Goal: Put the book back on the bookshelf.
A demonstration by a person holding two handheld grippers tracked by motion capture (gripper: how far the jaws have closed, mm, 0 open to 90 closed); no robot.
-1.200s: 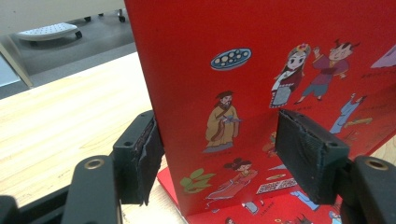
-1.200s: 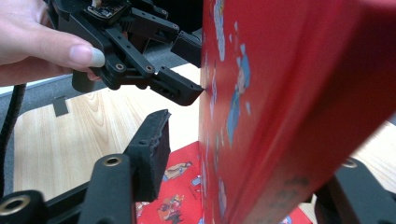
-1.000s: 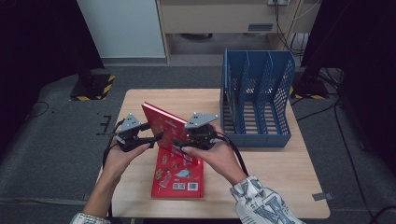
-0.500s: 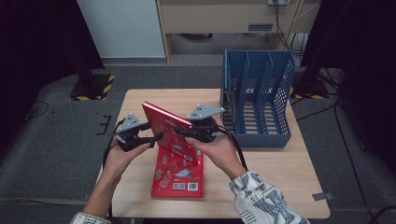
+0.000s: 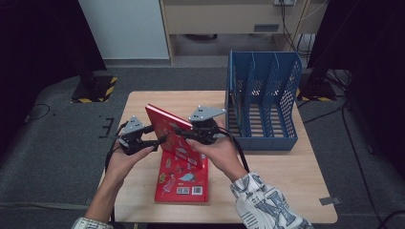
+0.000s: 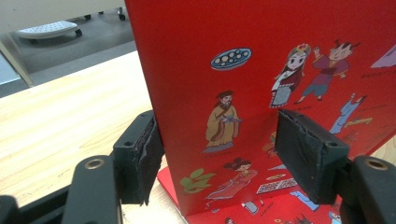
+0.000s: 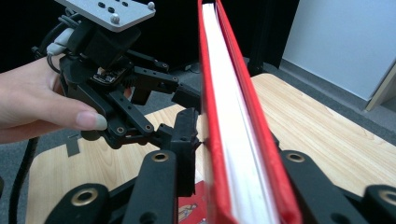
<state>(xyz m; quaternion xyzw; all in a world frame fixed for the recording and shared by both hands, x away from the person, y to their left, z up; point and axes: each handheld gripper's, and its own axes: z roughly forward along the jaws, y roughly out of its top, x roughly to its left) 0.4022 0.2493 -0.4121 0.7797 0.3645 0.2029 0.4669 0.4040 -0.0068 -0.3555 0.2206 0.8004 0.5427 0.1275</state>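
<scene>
A red hardcover book (image 5: pixel 165 125) stands tilted up on its edge over a second red picture book (image 5: pixel 184 177) that lies flat on the wooden table (image 5: pixel 286 176). My right gripper (image 5: pixel 180 131) is shut across the raised book's thickness; in the right gripper view its jaws (image 7: pixel 238 179) flank the red covers and white page block (image 7: pixel 229 140). My left gripper (image 5: pixel 159 139) is open at the book's left side. In the left gripper view its jaws (image 6: pixel 224 158) stand wide apart before the cartoon-figure cover (image 6: pixel 261 70), and the left pad sits at the cover's edge.
A blue perforated file rack (image 5: pixel 262 112) with several upright slots stands on the table's back right. The table's left edge is just beside my left hand (image 5: pixel 125 160). Dark floor, cables and a white cabinet (image 5: pixel 124 28) lie beyond the table.
My right gripper has risen slightly and the held book stands a little more upright. The left gripper has stayed nearly in place beside it.
</scene>
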